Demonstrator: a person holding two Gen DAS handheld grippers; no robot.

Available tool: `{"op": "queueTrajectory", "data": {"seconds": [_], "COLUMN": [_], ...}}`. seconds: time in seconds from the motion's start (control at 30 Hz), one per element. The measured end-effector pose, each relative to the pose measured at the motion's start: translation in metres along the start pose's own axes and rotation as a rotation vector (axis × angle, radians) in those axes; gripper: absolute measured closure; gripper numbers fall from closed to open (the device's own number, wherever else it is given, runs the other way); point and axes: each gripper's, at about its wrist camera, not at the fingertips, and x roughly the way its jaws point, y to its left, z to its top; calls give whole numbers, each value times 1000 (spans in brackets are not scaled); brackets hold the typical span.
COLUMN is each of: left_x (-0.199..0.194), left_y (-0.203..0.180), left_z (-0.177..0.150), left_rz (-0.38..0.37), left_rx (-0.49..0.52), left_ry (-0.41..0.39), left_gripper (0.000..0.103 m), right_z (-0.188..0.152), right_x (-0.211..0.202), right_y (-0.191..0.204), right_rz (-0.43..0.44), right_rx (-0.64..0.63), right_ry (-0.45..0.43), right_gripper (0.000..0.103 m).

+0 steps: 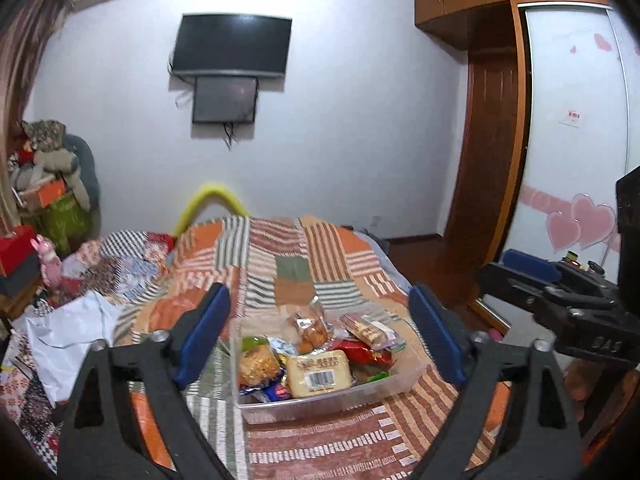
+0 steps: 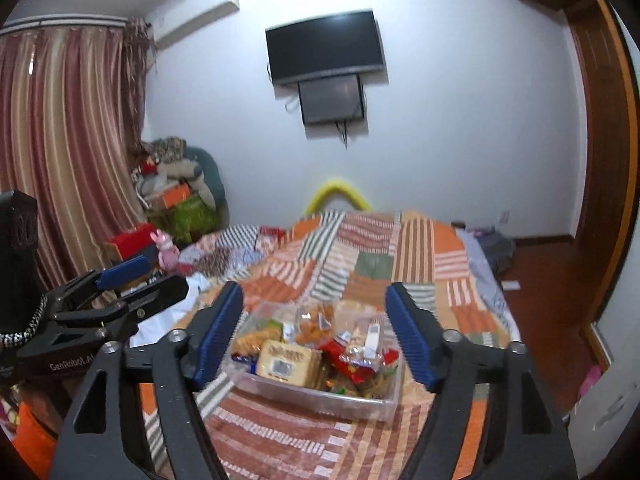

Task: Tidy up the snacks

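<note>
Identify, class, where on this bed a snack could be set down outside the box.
Free: the striped quilt in front of the clear box, and the patchwork stretch beyond it. Crowded: the box itself, heaped with snacks, and the left edge by the white bag.

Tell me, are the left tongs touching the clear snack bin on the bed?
Apart. In the left wrist view the open left tongs hang above the clear bin, empty, with patterned bedspread visible past both fingers.

Bare bedspread beyond heaped snack bin.
</note>
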Motion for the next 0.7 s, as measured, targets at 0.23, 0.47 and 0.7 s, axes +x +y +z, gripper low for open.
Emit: {"op": "queueTrajectory", "data": {"seconds": [0.23, 0.47, 0.7], "left_x": [-19, -23, -23], "left_y": [-6, -6, -6], "left_z": [-3, -7, -8], "left_rz": [34, 30, 26], "left_rx": [31, 26, 17], "left_ry": [-38, -42, -39], "left_gripper": [0, 0, 0], "right_z": [-2, -9, -14], "right_x": [-6, -10, -13], "right_y": [5, 9, 8], "right_rz": [-24, -49, -52], "right_rx": [2, -4, 3], "right_ry": [-39, -46, -40], "right_gripper": [2, 0, 0]}}
